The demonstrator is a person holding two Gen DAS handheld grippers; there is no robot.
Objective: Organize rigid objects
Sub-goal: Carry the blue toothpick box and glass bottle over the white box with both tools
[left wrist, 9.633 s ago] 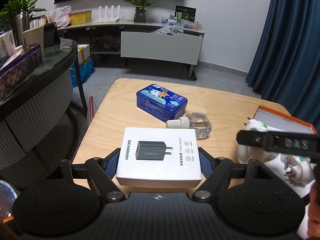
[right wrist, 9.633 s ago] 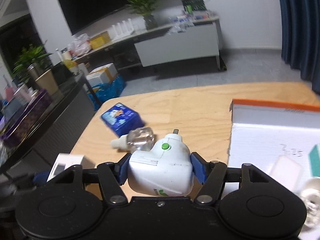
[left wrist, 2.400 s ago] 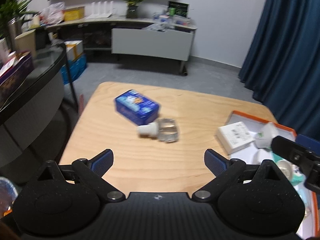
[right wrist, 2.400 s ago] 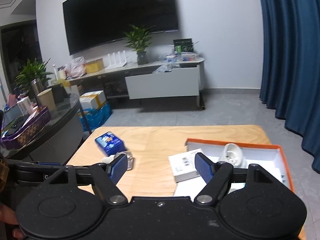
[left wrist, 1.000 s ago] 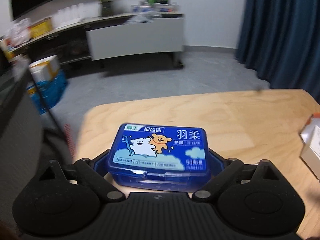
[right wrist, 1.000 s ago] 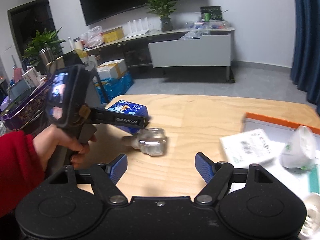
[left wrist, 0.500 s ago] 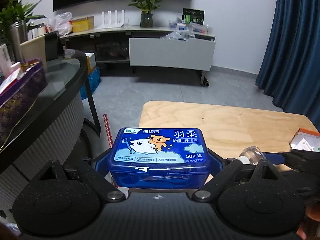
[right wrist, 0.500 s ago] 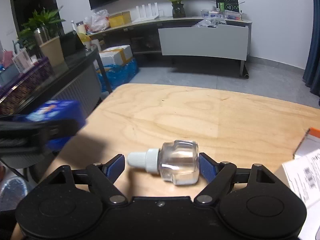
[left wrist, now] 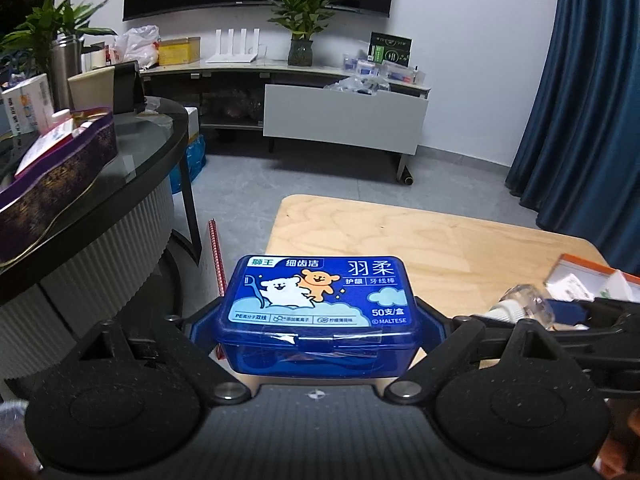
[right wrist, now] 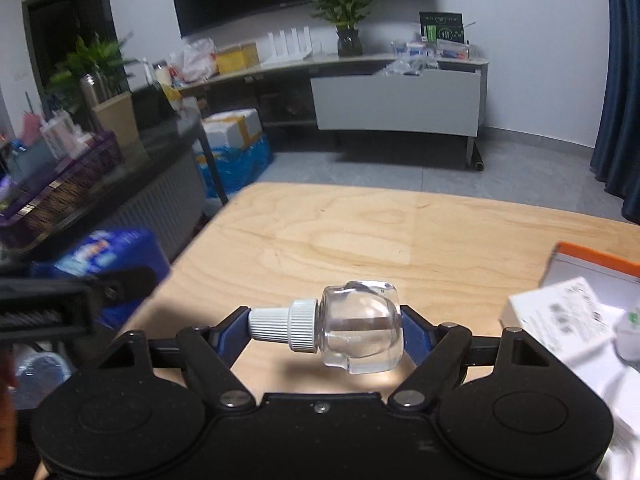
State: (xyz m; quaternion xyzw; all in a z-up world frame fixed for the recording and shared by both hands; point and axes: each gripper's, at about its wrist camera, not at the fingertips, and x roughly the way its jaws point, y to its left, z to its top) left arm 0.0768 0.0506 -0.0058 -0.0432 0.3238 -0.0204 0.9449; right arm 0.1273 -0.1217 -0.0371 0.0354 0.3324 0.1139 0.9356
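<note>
Left gripper (left wrist: 318, 326) clamps the blue floss box (left wrist: 318, 312) off the wooden table (right wrist: 400, 232)'s left edge, right gripper (right wrist: 326, 330) brackets the clear bottle (right wrist: 352, 326) above that table; its rounded body may slip.

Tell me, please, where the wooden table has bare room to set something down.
The wooden table is bare across its middle and far side, from its left edge to the orange-rimmed tray. It is crowded at the right, where a white box lies at the tray, and nearest, where the right tool holds the clear bottle.
</note>
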